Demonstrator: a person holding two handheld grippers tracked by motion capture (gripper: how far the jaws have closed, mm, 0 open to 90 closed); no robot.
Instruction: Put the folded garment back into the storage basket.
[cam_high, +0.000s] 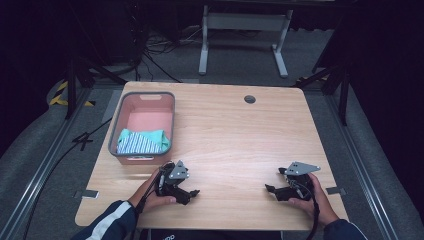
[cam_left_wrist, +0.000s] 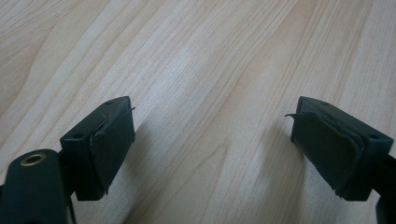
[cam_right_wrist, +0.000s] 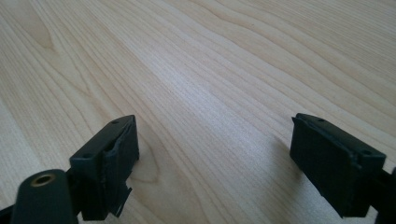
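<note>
two open grippers low over a bare wooden table, cloth in a basket at the far left

item 1: left gripper (cam_high: 192, 193). seen in the high view near the front edge of the table (cam_high: 235, 145), left of centre, held in the person's left hand (cam_high: 159, 196), jaws aimed toward the middle of the table. in the left gripper view (cam_left_wrist: 212, 140) its two black jaws stand wide apart with only wood grain between them; the pads (cam_left_wrist: 112, 149) look worn, with frayed edges. nothing gripped.

item 2: right gripper (cam_high: 270, 190). seen in the high view near the front edge, right of centre, held in the person's right hand (cam_high: 312, 200), jaws aimed left toward the other gripper. in the right gripper view (cam_right_wrist: 215, 154) the jaws are spread wide over plain wood, nothing between them. the two grippers face each other, well apart.

item 3: folded cloth (cam_high: 143, 141). teal with a blue-and-white striped part, lying in the near end of the basket (cam_high: 118, 122). it is the nearest thing to the left gripper, beyond it and a little to its left, not touched by either gripper.

item 4: basket. grey rim, pink inside, set along the left edge of the table; its far end holds nothing but its pink floor.

item 5: table. light wood, with a round dark grommet (cam_high: 250, 99) near its far edge.
</note>
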